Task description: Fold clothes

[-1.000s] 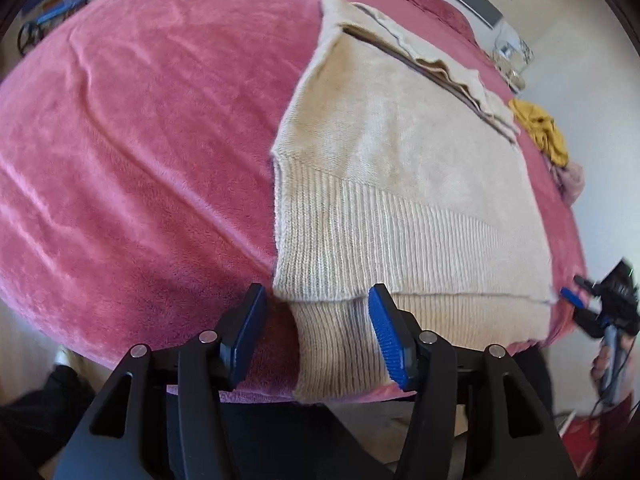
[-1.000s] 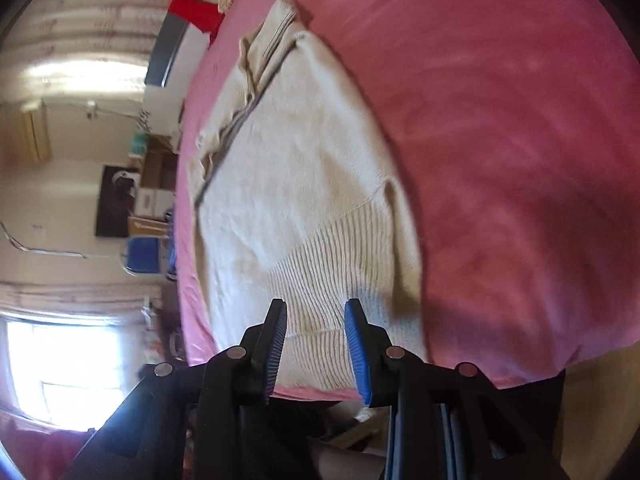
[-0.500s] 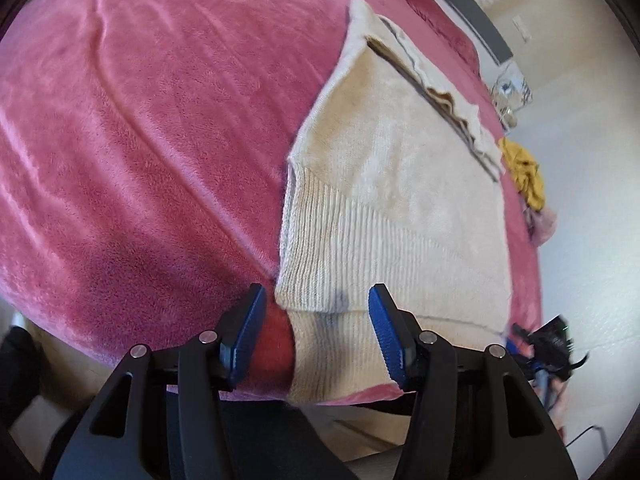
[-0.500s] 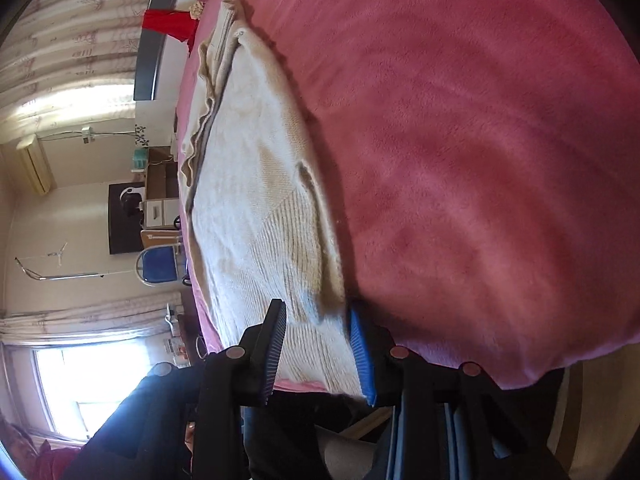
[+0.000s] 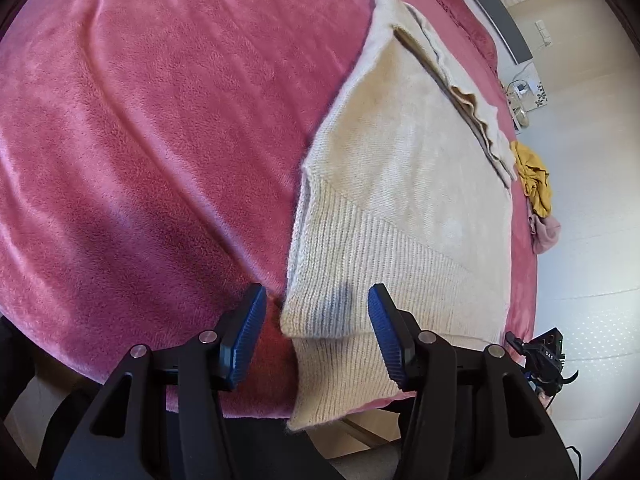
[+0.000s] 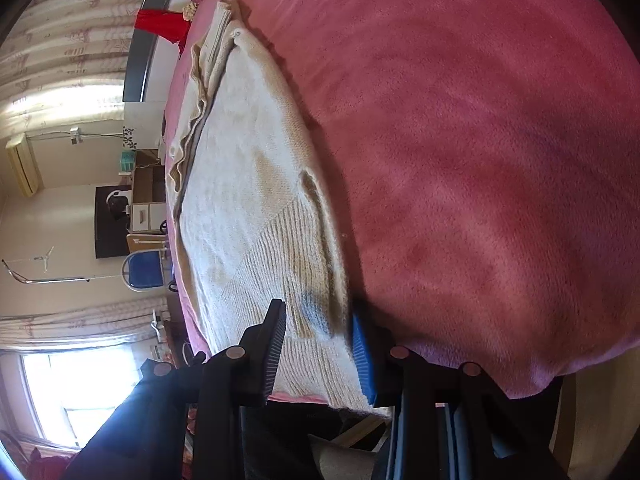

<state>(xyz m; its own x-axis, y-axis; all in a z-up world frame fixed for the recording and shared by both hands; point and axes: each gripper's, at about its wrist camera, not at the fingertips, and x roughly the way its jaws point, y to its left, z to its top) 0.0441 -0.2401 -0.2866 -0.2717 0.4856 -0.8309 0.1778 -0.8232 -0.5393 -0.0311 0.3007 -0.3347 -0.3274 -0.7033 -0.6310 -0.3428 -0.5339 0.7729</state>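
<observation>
A cream knit sweater (image 5: 404, 184) lies flat on the pink blanket (image 5: 152, 152), its ribbed hem hanging over the bed's near edge. My left gripper (image 5: 316, 304) is open just above the hem's left corner, and the folded corner shows between its blue pads (image 5: 250, 320) without touching them. In the right wrist view the same sweater (image 6: 248, 184) runs away along the blanket (image 6: 480, 160). There my right gripper (image 6: 318, 316) is open, narrower, straddling the hem's other corner, and casts a dark shadow on the knit. The sweater's far end is folded over in layers.
A yellow garment (image 5: 532, 184) and a pale pink one (image 5: 546, 232) lie at the bed's right edge. A red cloth (image 6: 160, 26) hangs near the headboard. Beyond the bed stand a blue chair (image 6: 144, 272) and a window (image 6: 60, 392). The floor (image 5: 580, 280) lies to the right.
Both grippers have come closer to the hem's corners, which now lie between their jaws. Both views have rolled. Neither jaw gap has visibly changed.
</observation>
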